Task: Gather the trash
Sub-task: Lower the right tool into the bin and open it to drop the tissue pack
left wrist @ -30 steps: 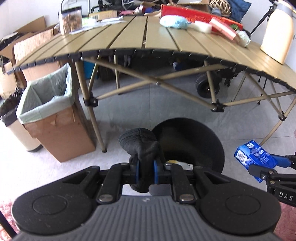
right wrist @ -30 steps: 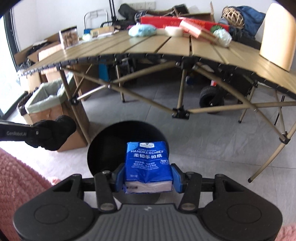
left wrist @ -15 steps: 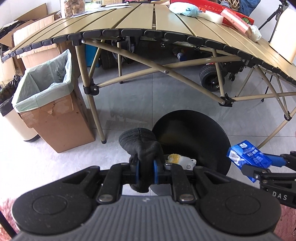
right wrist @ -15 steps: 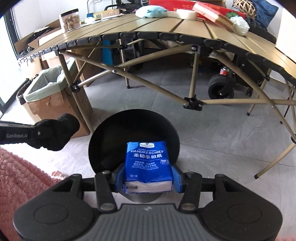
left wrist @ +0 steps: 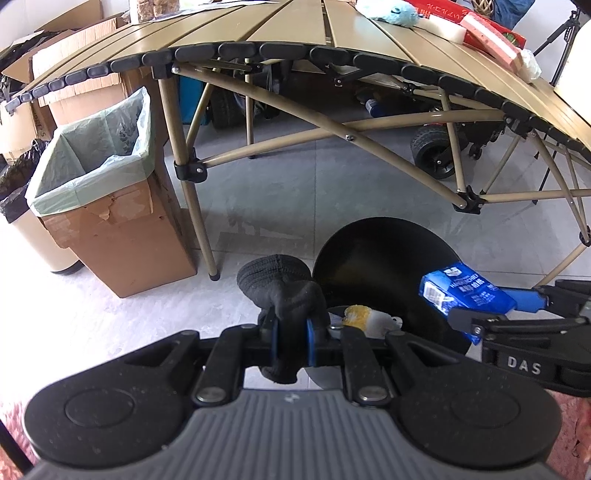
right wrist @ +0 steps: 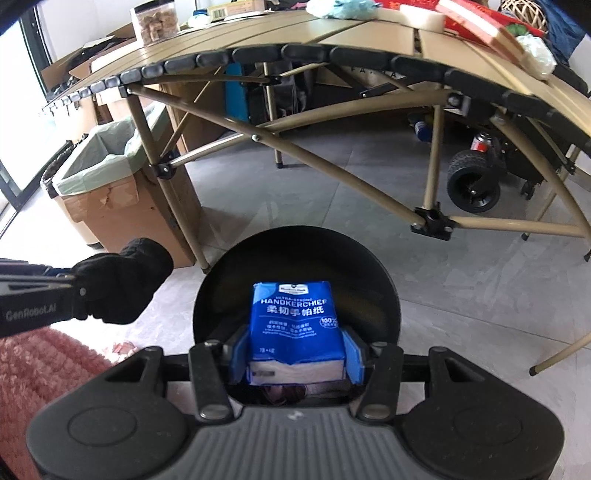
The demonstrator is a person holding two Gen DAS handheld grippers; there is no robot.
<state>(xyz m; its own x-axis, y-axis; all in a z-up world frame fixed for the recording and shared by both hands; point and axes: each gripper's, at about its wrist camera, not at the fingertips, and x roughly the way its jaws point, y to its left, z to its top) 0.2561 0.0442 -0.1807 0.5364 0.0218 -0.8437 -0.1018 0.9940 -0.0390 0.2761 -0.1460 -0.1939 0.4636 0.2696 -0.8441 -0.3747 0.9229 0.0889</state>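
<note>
My left gripper [left wrist: 291, 341] is shut on a black knit glove [left wrist: 282, 291], held just left of a round black bin [left wrist: 384, 254] on the floor. My right gripper [right wrist: 297, 356] is shut on a blue handkerchief tissue pack [right wrist: 295, 325], held over the black bin's opening [right wrist: 295, 258]. The pack also shows at the right of the left wrist view [left wrist: 461, 291]. The glove shows at the left of the right wrist view [right wrist: 122, 280]. A crumpled white and yellow piece of trash [left wrist: 365, 317] lies inside the bin near its front rim.
A cardboard box lined with a green bag [left wrist: 92, 192] stands left of a folding table's leg [left wrist: 188, 184]. The tan slatted table [left wrist: 332, 33] spans above, with clutter on top. A black wheel [left wrist: 436, 158] sits under it. A pink rug [right wrist: 44, 369] lies at lower left.
Both grippers have lowered and moved closer to the black bin, which looks larger. The glove and the tissue pack stay gripped.
</note>
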